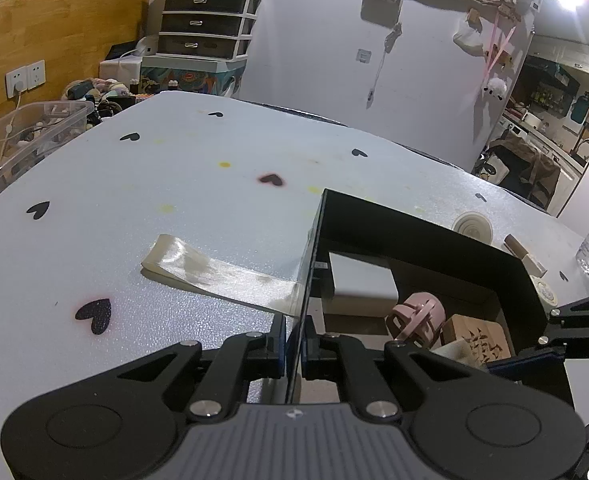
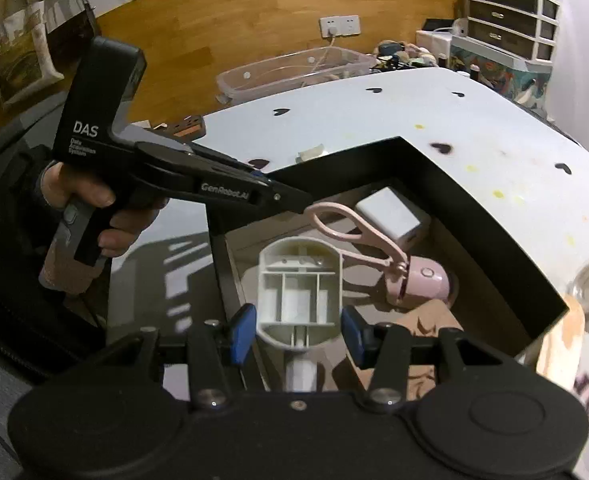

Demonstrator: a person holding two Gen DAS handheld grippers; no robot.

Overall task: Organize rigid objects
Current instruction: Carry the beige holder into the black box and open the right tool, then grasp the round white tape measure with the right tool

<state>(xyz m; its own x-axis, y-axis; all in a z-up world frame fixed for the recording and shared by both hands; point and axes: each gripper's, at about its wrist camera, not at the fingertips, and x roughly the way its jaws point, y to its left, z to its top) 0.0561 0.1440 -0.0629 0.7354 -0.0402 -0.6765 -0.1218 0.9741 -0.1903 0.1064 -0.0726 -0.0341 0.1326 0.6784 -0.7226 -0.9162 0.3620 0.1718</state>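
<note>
**Left claw pins box wall as white plastic part hangs between the right claw's pads**

We see the left claw (image 1: 293,350) clenched on the near side wall of the black box (image 1: 422,236), its two blue-padded fingers pressed to either face of the thin panel. The box sits on the white desk (image 1: 134,200), which is printed with small black hearts. A strip of clear tape (image 1: 214,270) lies flat on the desk just left of that wall, one end touching it.

From the right wrist view, the right claw (image 2: 296,330) stands released over the box's near end. A white plastic housing (image 2: 300,288), ribbed and hollow on the face turned toward us, sits between the blue pads (image 2: 241,330); a narrow gap shows on each side, so we cannot tell whether either pad touches it.

Inside the box, beyond the housing, lie a pink eyelash curler (image 2: 358,236), a pink rounded gadget (image 2: 424,280) at the curler's far end, and a white rectangular block (image 2: 392,220) in the far corner. The left wrist view adds a carved wooden piece (image 1: 476,340) just beside the pink item.

On the desk past the box's right wall rest a roll of tape (image 1: 473,227) and a small brown-and-white object (image 1: 524,254). A clear plastic bin (image 2: 294,70) stands off the desk's far left edge.
</note>
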